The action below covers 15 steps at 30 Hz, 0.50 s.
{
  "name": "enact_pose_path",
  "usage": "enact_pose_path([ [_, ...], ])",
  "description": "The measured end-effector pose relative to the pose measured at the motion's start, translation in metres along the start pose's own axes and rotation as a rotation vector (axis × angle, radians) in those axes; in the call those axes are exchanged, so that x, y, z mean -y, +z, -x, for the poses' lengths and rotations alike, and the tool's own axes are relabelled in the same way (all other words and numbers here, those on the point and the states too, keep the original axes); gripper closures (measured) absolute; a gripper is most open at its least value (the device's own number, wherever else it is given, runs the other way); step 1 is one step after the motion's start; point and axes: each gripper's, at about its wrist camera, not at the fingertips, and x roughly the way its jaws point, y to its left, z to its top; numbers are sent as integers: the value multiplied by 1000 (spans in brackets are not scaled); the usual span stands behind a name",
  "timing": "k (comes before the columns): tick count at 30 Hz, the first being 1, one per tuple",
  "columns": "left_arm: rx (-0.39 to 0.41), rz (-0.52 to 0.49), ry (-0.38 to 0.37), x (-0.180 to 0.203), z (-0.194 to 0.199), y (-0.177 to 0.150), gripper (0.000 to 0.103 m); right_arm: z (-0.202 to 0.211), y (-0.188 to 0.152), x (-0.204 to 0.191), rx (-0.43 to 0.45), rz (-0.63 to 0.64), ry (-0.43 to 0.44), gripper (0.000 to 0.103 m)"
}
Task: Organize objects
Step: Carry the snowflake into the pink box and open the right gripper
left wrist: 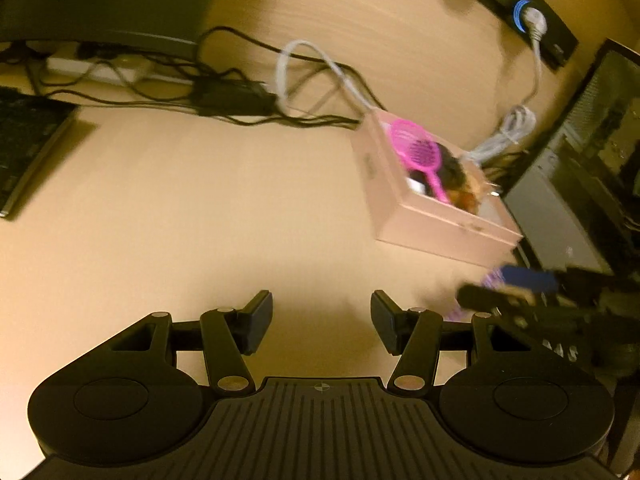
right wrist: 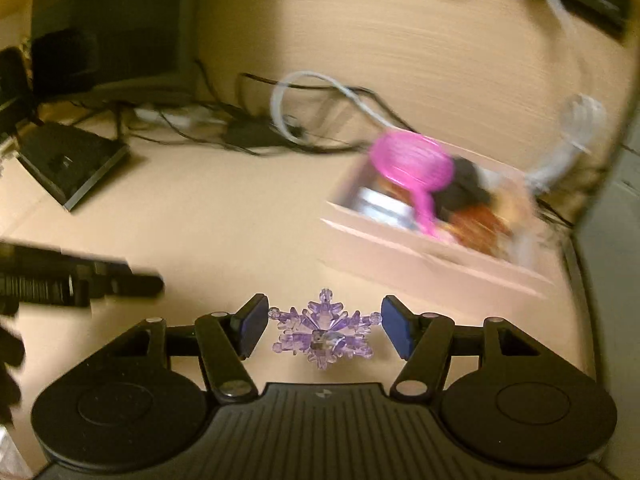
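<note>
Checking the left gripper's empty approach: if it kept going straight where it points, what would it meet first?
Probably only the bare beige tabletop; the left gripper is empty, and the pink cardboard box sits off right.

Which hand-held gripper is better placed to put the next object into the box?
Right. The right hand-held gripper is shut on the snowflake, with the box ahead. The left hand-held gripper holds nothing.

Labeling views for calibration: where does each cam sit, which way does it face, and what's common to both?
Left wrist: on the left gripper, angled down at the desk; own fingers, nothing between; right gripper blurred at right.
Right wrist: on the right gripper, angled down; own fingers shut on a snowflake; left gripper at left.
Shared: box, pink scoop, cables.
</note>
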Motion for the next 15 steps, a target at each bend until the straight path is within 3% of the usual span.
enact_pose_path([
  [5,-31,-20,-44,31,-16,-9,44,24,1,46,58,-90,-68,40],
  [13,-79,-60,-77,60,-35,-28,44,7,81,72,280,-144,-86,39],
  [15,-84,-65,-62,64,-39,-29,44,-6,94,77,303,-159,-118,23],
])
